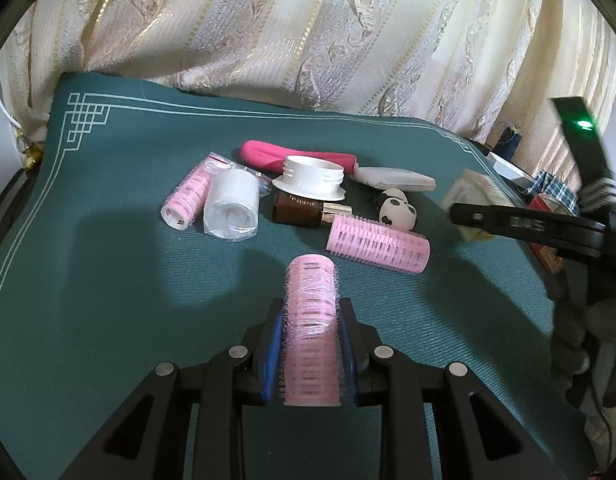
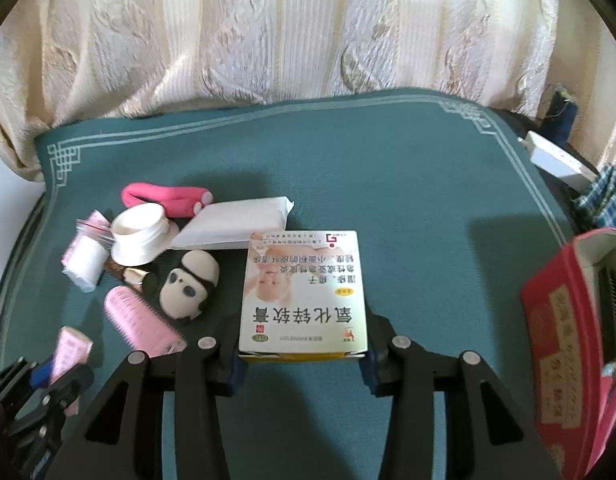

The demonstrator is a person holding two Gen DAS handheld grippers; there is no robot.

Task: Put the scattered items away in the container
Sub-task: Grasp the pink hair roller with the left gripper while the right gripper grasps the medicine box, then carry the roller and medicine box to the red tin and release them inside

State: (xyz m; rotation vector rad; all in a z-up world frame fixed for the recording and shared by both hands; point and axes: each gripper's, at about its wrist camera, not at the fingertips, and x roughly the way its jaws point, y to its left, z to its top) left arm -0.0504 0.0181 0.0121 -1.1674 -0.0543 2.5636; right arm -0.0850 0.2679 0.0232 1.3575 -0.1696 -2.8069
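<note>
My left gripper (image 1: 311, 308) is shut on a pink hair roller (image 1: 311, 292), held lengthwise between the blue pads above the green mat (image 1: 108, 280). My right gripper (image 2: 304, 344) is shut on a white ointment box (image 2: 304, 292) with printed characters; its pads sit against both sides of the box. The red container (image 2: 567, 340) stands open at the right edge of the mat. A second pink roller (image 1: 377, 248), a bagged roller (image 1: 186, 200), a wrapped white roll (image 1: 232, 210), a white jar (image 1: 311, 178), a brown bottle (image 1: 304, 210) and a panda toy (image 1: 395, 210) lie clustered mid-mat.
A pink foam curler (image 1: 292, 156) and a white packet (image 1: 395, 180) lie behind the cluster. A patterned curtain (image 1: 308, 40) hangs close behind the mat. A white block (image 2: 555, 160) and checked cloth (image 2: 607, 196) sit off the mat's far right corner.
</note>
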